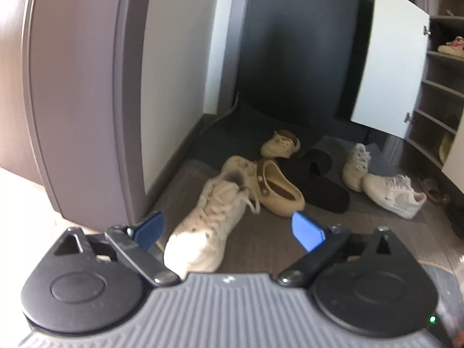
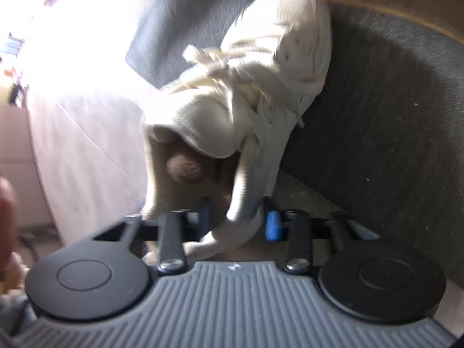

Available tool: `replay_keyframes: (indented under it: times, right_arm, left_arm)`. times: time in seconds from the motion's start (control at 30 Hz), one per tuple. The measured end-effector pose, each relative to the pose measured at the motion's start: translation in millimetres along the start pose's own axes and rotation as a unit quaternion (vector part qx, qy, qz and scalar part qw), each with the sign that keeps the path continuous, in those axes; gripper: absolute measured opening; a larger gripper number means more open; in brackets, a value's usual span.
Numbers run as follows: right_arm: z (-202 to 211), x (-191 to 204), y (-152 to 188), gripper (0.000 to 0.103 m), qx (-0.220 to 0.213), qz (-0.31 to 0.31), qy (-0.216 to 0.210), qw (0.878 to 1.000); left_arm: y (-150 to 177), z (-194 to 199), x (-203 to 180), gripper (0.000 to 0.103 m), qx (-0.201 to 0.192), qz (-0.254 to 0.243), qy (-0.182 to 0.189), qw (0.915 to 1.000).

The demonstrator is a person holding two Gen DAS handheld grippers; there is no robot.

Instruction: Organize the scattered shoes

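Your left claw (image 1: 229,229) stands wide open with nothing between its blue pads (image 1: 307,233); they straddle the toe end of the near white sneaker (image 1: 208,220) without touching it. Take that sneaker as your landmark: it lies on the dark floor mat (image 1: 261,240), long axis running from its toe, close to your claw, up and slightly right to its heel. It is white, smooth-sided, with loose cream laces.

Just right of its heel, touching it, lies a tan clog (image 1: 279,188), smooth and rounded, opening upward, toe pointing lower right. Behind that sits a cream clog (image 1: 279,145) with a brown lining. Further right a black slide sandal (image 1: 319,179) runs along the same diagonal. Well right of the landmark, two more white sneakers (image 1: 391,191) lie touching at an angle to each other, one toward the cabinet, one toe leftward. Beyond them the shoe cabinet (image 1: 440,92) has its white door (image 1: 388,66) open and a pale shoe on a shelf.

In the right wrist view your right claw (image 2: 237,217) is blurred, its blue pads set at either side of the collar of a cream lace-up sneaker (image 2: 261,87); you cannot tell whether they press on it. Its toe points away, upward in view. No writing is legible.
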State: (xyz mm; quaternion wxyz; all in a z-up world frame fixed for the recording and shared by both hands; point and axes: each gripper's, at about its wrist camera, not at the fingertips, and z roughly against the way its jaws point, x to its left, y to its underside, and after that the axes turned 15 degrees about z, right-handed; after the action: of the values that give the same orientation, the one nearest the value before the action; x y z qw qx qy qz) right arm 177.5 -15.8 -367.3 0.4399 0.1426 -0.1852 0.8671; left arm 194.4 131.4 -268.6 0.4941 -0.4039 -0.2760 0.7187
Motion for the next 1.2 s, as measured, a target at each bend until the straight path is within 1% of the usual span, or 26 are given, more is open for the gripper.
replay_keyframes:
  times: [0.03,0.13,0.2,0.27,0.33,0.37,0.4,0.47,0.57,0.6,0.67,0.7,0.73,0.77,0.8,0.83,0.87,0.9,0.97,1.0,1.1,1.13,1.2]
  right_arm:
    - [11,3,1,0.086,-0.006,0.009,0.005,1.000]
    - [63,15,12,0.086,-0.014,0.021,0.054,0.998]
    - [81,15,17,0.086,-0.022,0.003,0.066,0.998]
    - [108,0,24,0.086,-0.040,-0.028,0.081,0.996]
    - [121,-6,23,0.086,-0.056,-0.047,0.102,0.992]
    - [141,-5,25,0.086,-0.075,-0.054,0.119,0.989]
    - [141,-7,26,0.086,-0.084,-0.056,0.126,0.987]
    - [176,-3,29,0.086,-0.119,-0.062,0.146,0.980]
    - [234,18,35,0.086,-0.182,-0.070,0.164,0.967]
    - [243,21,37,0.086,-0.193,-0.070,0.167,0.964]
    - [268,34,48,0.086,-0.226,-0.076,0.175,0.955]
    - [272,36,51,0.087,-0.233,-0.077,0.176,0.953]
    - [288,42,58,0.087,-0.244,-0.078,0.181,0.949]
    - [302,49,65,0.087,-0.258,-0.081,0.204,0.941]
    - [294,51,65,0.087,-0.265,-0.081,0.213,0.937]
    - [297,55,67,0.087,-0.277,-0.078,0.222,0.931]
    - [302,59,68,0.087,-0.289,-0.075,0.229,0.927]
    - [307,63,69,0.087,-0.302,-0.071,0.235,0.921]
    - [319,73,72,0.087,-0.331,-0.055,0.241,0.911]
    - [323,75,75,0.087,-0.336,-0.054,0.240,0.909]
    - [348,81,94,0.087,-0.378,-0.059,0.218,0.898]
    - [361,77,104,0.087,-0.399,-0.077,0.199,0.892]
    - [367,73,109,0.087,-0.413,-0.093,0.191,0.885]
  left_arm:
    - [-6,0,-7,0.096,0.006,-0.001,0.000,1.0000]
    - [-25,4,-25,0.096,0.023,-0.003,0.015,0.9996]
    - [-37,8,-33,0.096,0.031,0.000,0.022,0.9993]
    - [-49,12,-38,0.097,0.038,0.009,0.023,0.9990]
    - [-66,17,-41,0.097,0.050,0.030,0.017,0.9982]
    - [-77,21,-43,0.097,0.057,0.042,0.014,0.9974]
    - [-85,23,-43,0.097,0.062,0.053,0.012,0.9966]
    - [-98,28,-45,0.097,0.071,0.067,0.013,0.9952]
    - [-116,35,-54,0.097,0.080,0.060,0.018,0.9949]
    - [-120,36,-58,0.097,0.079,0.052,0.019,0.9954]
    - [-126,42,-66,0.097,0.075,0.034,0.024,0.9963]
    - [-127,42,-68,0.098,0.076,0.032,0.027,0.9962]
    - [-129,39,-70,0.099,0.091,0.041,0.028,0.9946]
    - [-131,35,-71,0.099,0.111,0.054,0.029,0.9919]
    - [-133,29,-72,0.099,0.131,0.067,0.032,0.9886]
    - [-135,25,-74,0.099,0.143,0.077,0.034,0.9861]
    - [-137,20,-77,0.099,0.148,0.078,0.027,0.9856]
    - [-139,15,-82,0.099,0.148,0.070,0.015,0.9864]
    - [-143,5,-91,0.098,0.146,0.050,-0.006,0.9880]
    - [-145,0,-95,0.098,0.142,0.045,-0.012,0.9887]
    - [-157,-18,-110,0.098,0.127,0.060,-0.023,0.9898]
    - [-160,-26,-116,0.098,0.121,0.060,-0.025,0.9905]
    - [-160,-45,-133,0.098,0.105,0.035,-0.025,0.9936]
